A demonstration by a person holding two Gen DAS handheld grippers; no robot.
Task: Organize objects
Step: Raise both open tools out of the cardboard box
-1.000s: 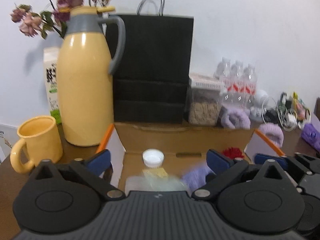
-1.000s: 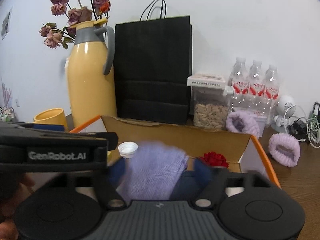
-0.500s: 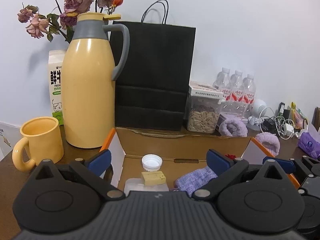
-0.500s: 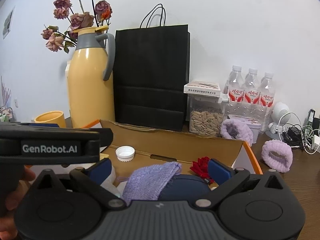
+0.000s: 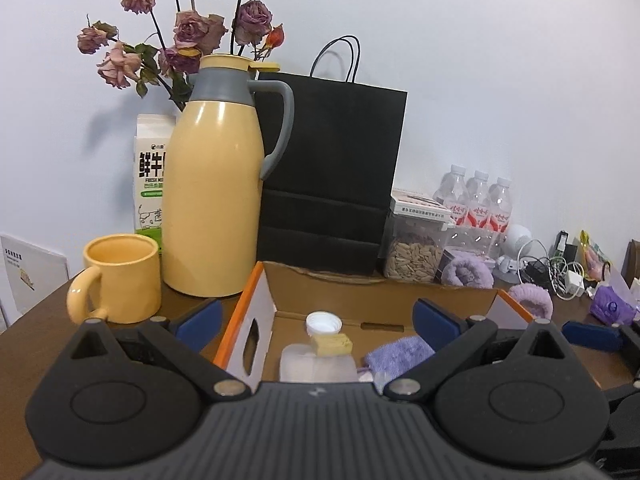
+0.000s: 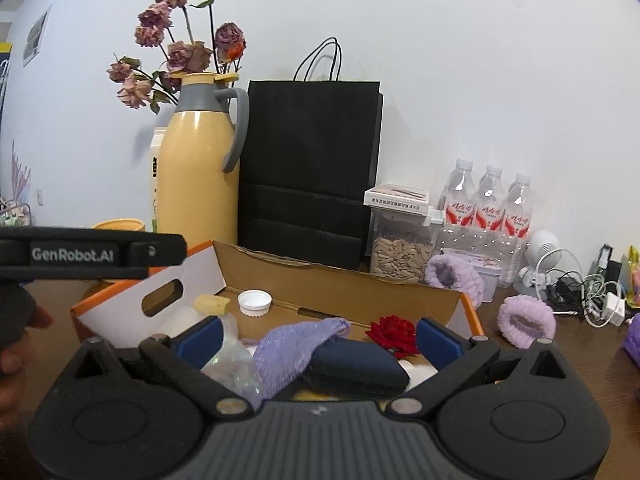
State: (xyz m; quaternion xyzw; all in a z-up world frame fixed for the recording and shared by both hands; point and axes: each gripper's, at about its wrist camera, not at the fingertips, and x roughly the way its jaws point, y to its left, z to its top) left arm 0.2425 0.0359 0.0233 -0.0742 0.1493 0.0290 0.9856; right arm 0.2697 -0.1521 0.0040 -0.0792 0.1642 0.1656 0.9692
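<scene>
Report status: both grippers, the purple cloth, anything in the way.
Left gripper open, empty. Right gripper open, jaws just widened. Purple cloth released, lying in cardboard box. Nothing blocking.

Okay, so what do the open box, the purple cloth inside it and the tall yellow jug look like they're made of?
Box: corrugated cardboard, by its raw brown inside and creased rim; outside printed white with orange edges.
Purple cloth: soft woven or knitted fabric; a fine ribbed texture shows.
Yellow jug: smooth and glossy with highlights, probably plastic or coated metal; grey collar and handle look like matte plastic.
</scene>
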